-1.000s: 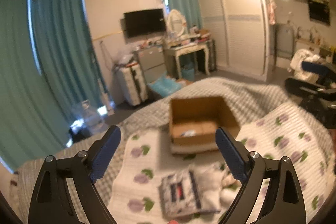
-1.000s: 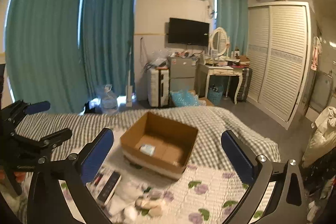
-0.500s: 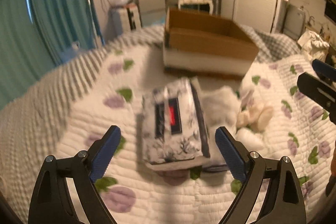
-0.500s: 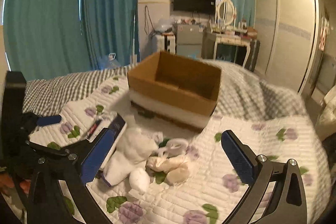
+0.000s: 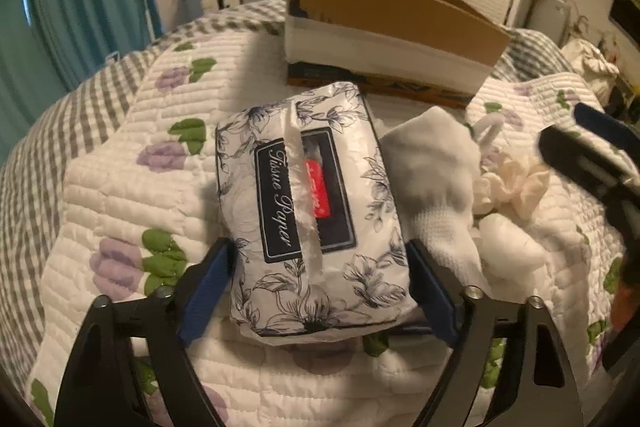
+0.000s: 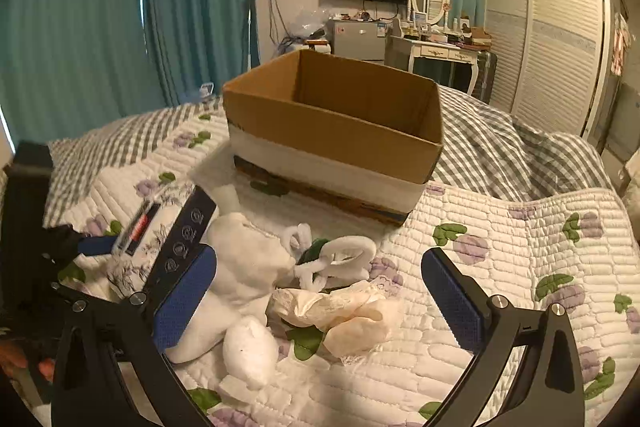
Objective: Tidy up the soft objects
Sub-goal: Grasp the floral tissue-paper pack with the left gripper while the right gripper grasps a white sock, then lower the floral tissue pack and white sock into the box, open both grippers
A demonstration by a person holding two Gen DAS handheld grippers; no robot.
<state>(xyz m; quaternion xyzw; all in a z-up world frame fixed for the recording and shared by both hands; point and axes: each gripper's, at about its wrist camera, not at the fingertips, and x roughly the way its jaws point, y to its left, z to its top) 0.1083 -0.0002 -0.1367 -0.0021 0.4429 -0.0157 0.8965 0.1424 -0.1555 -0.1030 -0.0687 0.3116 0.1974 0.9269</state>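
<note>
A floral tissue paper pack [image 5: 312, 211] lies on the quilt, and also shows in the right wrist view [image 6: 148, 239]. My left gripper [image 5: 320, 291] is open, its blue pads on either side of the pack's near end. A white cloth [image 5: 436, 183] lies right of the pack, with a cream lace piece [image 5: 512, 187] and a white roll [image 5: 508, 247]. My right gripper [image 6: 320, 291] is open and empty, low over the cream lace piece [image 6: 344, 315], white cloth [image 6: 248, 267] and white loops [image 6: 340, 255]. The open cardboard box [image 6: 332, 131] stands behind.
The flowered quilt [image 6: 520, 267] covers a grey checked bedspread [image 6: 500, 147]. The box also shows in the left wrist view [image 5: 384, 27]. Teal curtains [image 6: 120, 7], a dressing table [image 6: 436, 55] and a white wardrobe [image 6: 560, 27] stand beyond the bed.
Both grippers have dropped toward the bed. My left gripper moved forward until its pads flank the tissue pack. My right gripper came closer over the soft items.
</note>
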